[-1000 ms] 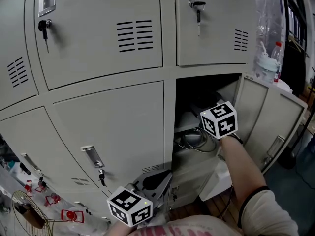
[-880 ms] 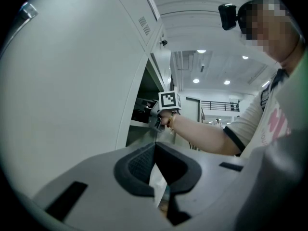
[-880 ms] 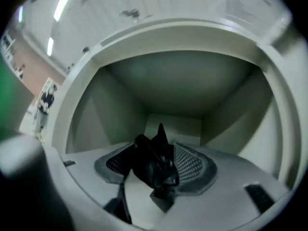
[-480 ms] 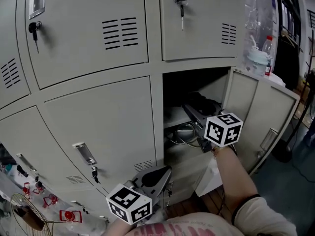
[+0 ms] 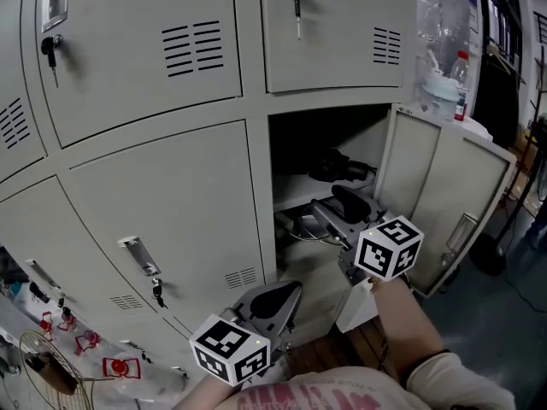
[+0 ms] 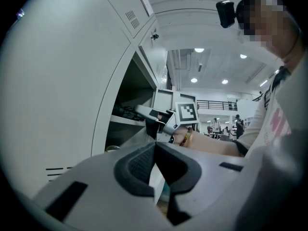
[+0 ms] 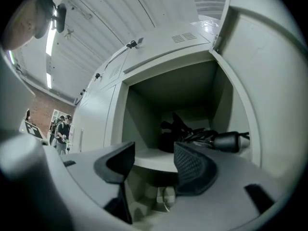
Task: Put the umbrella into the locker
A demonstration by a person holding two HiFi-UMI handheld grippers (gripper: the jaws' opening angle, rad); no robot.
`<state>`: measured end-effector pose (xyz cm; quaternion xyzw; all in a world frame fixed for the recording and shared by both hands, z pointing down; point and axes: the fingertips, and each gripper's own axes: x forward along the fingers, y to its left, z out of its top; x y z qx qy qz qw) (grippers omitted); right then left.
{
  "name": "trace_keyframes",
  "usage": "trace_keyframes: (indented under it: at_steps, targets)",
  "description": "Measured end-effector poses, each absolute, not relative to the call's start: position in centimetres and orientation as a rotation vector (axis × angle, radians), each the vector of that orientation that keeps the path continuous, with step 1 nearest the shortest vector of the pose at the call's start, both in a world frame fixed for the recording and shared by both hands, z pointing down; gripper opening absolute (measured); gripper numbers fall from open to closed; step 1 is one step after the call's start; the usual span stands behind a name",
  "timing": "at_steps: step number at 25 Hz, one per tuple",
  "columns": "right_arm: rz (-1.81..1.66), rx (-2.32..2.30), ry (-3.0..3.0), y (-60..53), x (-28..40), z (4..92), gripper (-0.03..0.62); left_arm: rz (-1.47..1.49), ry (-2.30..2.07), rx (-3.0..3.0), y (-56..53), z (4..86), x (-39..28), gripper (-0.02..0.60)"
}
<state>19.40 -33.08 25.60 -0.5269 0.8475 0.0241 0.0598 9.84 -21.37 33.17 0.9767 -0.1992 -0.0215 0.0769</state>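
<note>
The black folded umbrella (image 5: 338, 166) lies on the shelf inside the open locker (image 5: 329, 131). In the right gripper view the umbrella (image 7: 188, 134) rests across the shelf with its handle (image 7: 229, 141) pointing right. My right gripper (image 5: 331, 213) hovers just outside the locker's mouth, below shelf level; its jaws are open and empty (image 7: 152, 152). My left gripper (image 5: 275, 300) stays low in front of the closed lockers, jaws shut on nothing (image 6: 154, 146). From the left gripper view, the right gripper (image 6: 150, 117) shows at the locker opening.
The locker door (image 5: 446, 202) stands open at the right. Grey cables (image 5: 297, 225) lie in the compartment under the shelf. Keys hang in neighbouring doors (image 5: 296, 0) (image 5: 155, 293). A plastic bag with bottles (image 5: 444, 79) sits at the upper right. A wire object (image 5: 47, 361) lies at the lower left.
My right gripper has drawn back out of the locker and come lower, empty and rolled. The umbrella stays on the shelf. The left gripper has shifted only slightly.
</note>
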Motion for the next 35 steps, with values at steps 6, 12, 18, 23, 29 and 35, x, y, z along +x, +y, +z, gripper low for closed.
trace_keyframes:
  at_steps: [6,12,18,23,29,35]
  targets:
    - [-0.062,-1.553,2.578,-31.3,18.7,28.4,0.249,-0.120,-0.698,2.888,-21.2,32.9,9.7,0.003]
    - [-0.169,-1.518,2.602,-28.9,17.7,31.4,0.238,-0.177,-0.810,2.826,-20.6,33.4,8.7,0.003]
    - [-0.275,-1.486,2.662,-26.0,16.0,34.5,0.214,-0.233,-0.870,2.790,-18.9,34.1,7.9,0.003]
    - [-0.416,-1.490,2.644,-24.0,15.2,36.3,0.141,-0.240,-0.906,2.779,-18.2,34.5,6.3,0.003]
    - [-0.493,-1.552,2.540,-22.6,14.8,36.6,-0.001,-0.273,-0.950,2.755,-18.2,34.3,4.3,0.003]
    - [-0.410,-1.470,2.358,-20.7,13.2,33.1,-0.003,-0.309,-1.009,2.759,-18.1,33.3,1.5,0.003]
